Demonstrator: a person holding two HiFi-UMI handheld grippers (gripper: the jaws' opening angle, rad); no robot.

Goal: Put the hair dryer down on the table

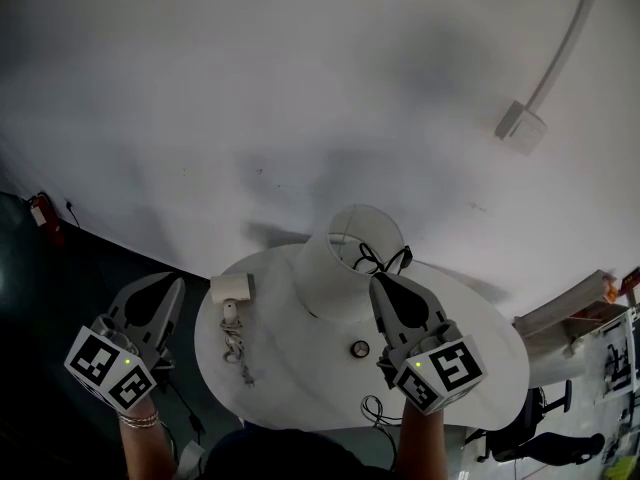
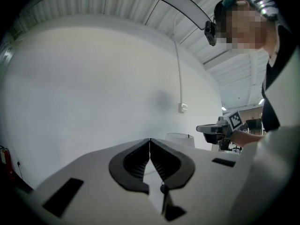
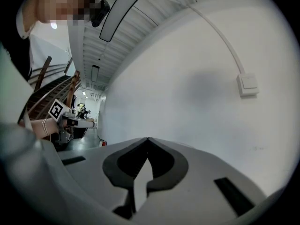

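Entry 1, left gripper (image 2: 150,140): I recorded its jaws together at the tips with nothing between them. It pointed level at the plain white wall (image 1: 300,88) and was held just off the left edge of the round white table (image 1: 290,388).

Entry 2, right gripper (image 3: 148,138): its jaws were likewise closed on each other and empty. It was held over the table, with its tips just beside the right flank of the lampshade (image 1: 340,268).

Entry 3, hair dryer (image 1: 231,289): white, lying on the table. It was near the left gripper's tips, on their right, and touched neither tool. Its cord (image 1: 234,346) ran back along the tabletop toward me.

Entry 4, lampshade: a white upright cone with an open top, between the two grippers and closer to the right one. A black wire (image 1: 382,261) looped at its rim, just ahead of the right gripper's tips.

Entry 5, small round object (image 1: 359,348): on the table, just left of the right gripper's body. I could not tell what it was.

Entry 6, wall box (image 1: 520,126): white and fed by a conduit, well ahead and to the right of the right gripper.
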